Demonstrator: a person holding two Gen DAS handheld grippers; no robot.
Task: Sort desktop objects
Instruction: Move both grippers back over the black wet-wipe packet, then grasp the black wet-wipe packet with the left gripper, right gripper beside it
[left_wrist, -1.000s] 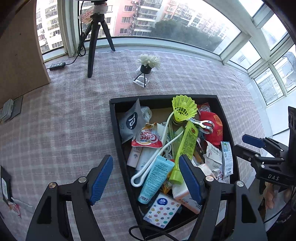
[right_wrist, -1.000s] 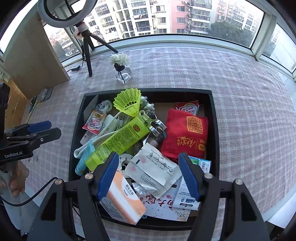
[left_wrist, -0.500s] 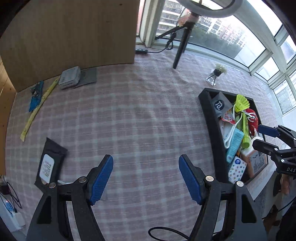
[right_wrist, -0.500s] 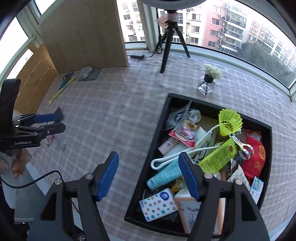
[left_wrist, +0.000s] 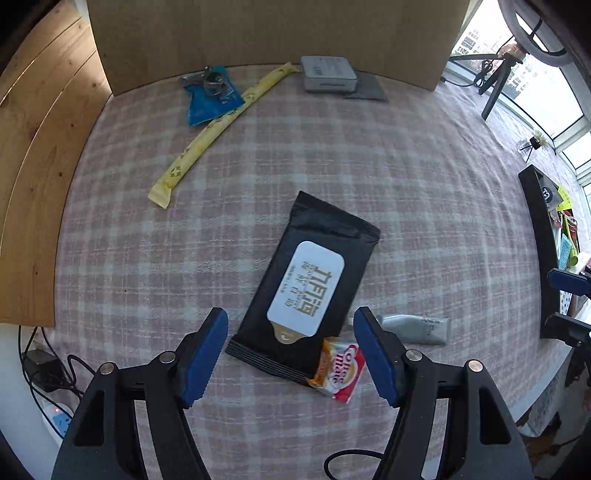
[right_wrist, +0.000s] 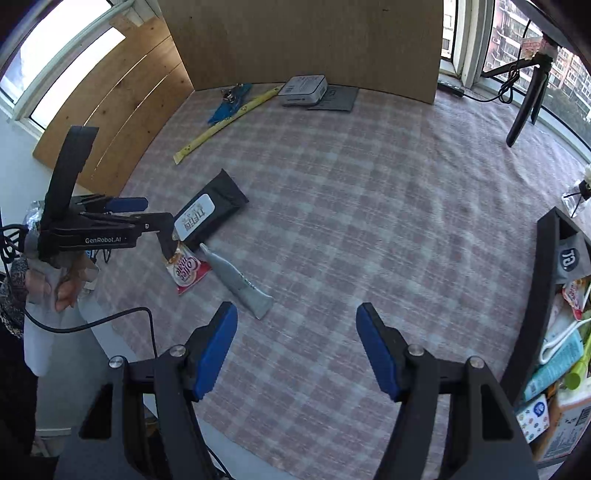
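Black wipes pack (left_wrist: 308, 286), white label, lying flat.

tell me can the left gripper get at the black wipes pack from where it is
Probably yes. The left gripper is open and empty, its fingers astride the wipes pack lying flat on the cloth. Only the coffee sachet overlaps one corner.

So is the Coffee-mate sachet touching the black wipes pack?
Touching: the left wrist view shows the Coffee-mate sachet overlapping the corner of the black wipes pack.
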